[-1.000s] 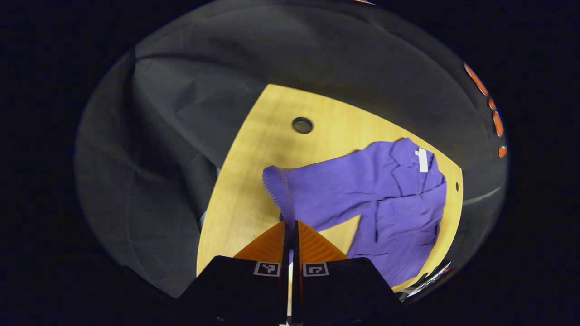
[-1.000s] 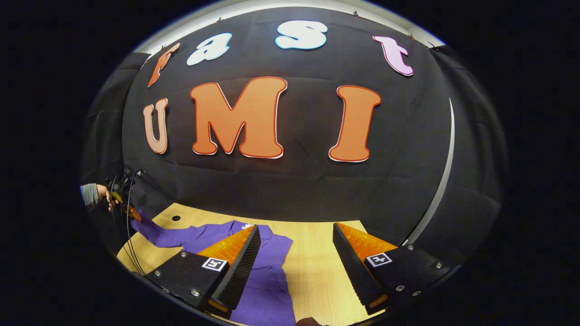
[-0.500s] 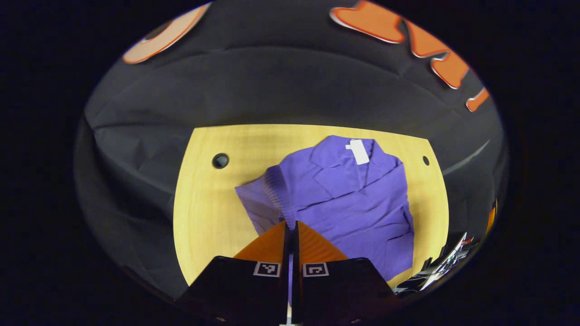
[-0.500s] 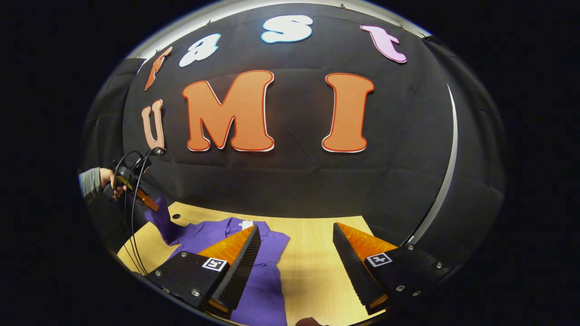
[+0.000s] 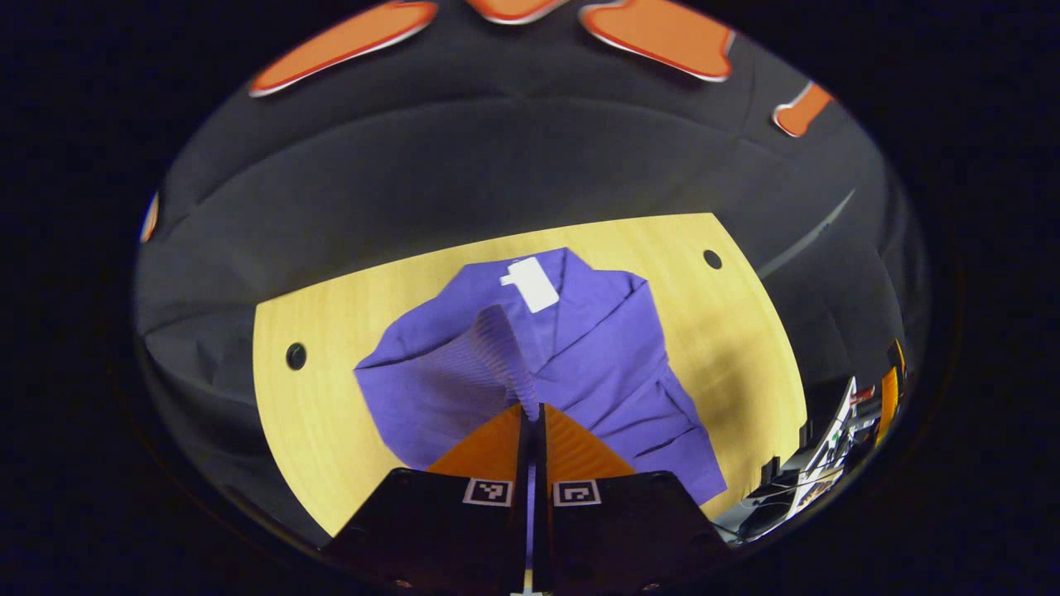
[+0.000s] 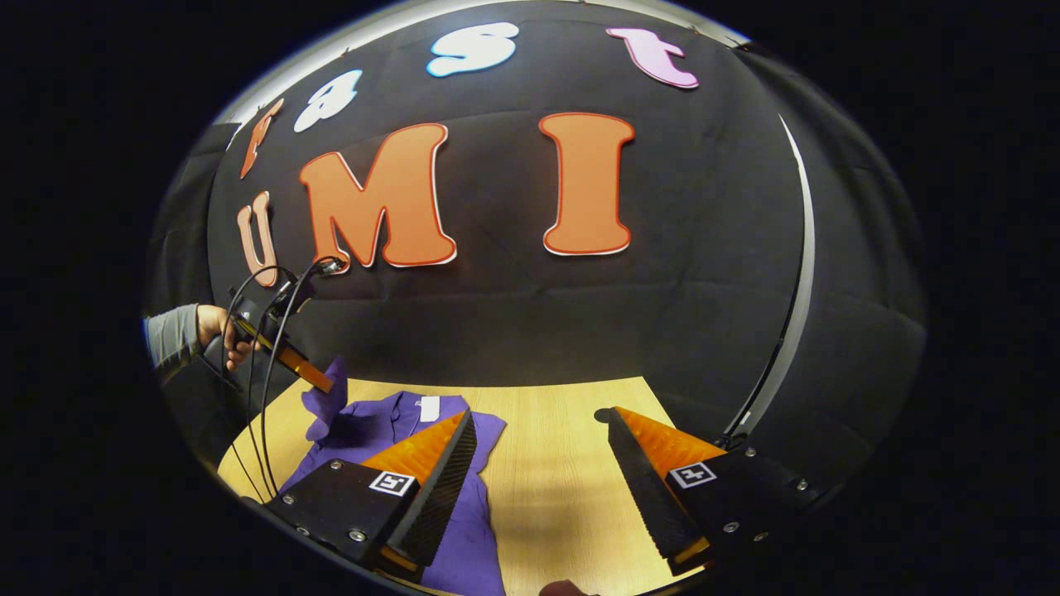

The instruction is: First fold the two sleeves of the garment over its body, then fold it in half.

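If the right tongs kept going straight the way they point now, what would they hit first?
Most likely the bare light wooden table, just right of the purple garment; the open right tongs hold nothing. Depth is unclear.

In the left gripper view, the left claw (image 5: 532,411) covers the garment's (image 5: 596,364) lower middle, and the pinched sleeve cuff (image 5: 503,348) disappears between its closed fingers. Past the desk (image 5: 745,331) edge to the claw's right, clutter (image 5: 828,455) is too small to identify. In the right gripper view, the right claw's (image 6: 538,439) left finger (image 6: 431,451) hides part of the garment.
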Available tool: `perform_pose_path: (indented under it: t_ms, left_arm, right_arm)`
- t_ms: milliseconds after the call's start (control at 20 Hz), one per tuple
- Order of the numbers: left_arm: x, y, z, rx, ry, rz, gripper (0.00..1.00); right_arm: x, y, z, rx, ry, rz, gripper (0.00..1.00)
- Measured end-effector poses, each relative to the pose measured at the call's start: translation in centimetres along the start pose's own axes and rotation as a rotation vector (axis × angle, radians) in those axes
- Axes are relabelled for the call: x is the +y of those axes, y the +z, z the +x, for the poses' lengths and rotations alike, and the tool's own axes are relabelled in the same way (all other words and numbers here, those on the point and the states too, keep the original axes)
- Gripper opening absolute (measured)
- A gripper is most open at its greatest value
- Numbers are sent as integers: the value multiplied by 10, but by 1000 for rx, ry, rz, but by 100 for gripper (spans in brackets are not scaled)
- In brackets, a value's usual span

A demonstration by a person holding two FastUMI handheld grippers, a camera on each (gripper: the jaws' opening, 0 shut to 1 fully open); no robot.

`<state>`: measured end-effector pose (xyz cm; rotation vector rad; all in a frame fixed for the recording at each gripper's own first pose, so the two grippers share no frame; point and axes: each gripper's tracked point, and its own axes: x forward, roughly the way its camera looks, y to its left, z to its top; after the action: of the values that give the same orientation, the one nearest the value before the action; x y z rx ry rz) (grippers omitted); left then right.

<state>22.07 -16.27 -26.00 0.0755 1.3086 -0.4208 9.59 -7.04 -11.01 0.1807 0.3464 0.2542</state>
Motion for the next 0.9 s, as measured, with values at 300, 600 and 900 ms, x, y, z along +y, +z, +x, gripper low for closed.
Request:
perform_pose_path:
  t_ms: [300, 600, 900]
  left_arm:
    - [-65, 29, 48, 25, -22, 80, 4]
    - [-102, 45, 59, -49, -80, 71, 20]
    - [-91, 31, 19, -148, -99, 76, 39]
  right_arm:
    - [-26, -20, 3, 31, -16, 32, 96]
    - [-29, -42, 9, 83, -5, 27, 95]
    - [-12, -52, 14, 120, 21, 1, 96]
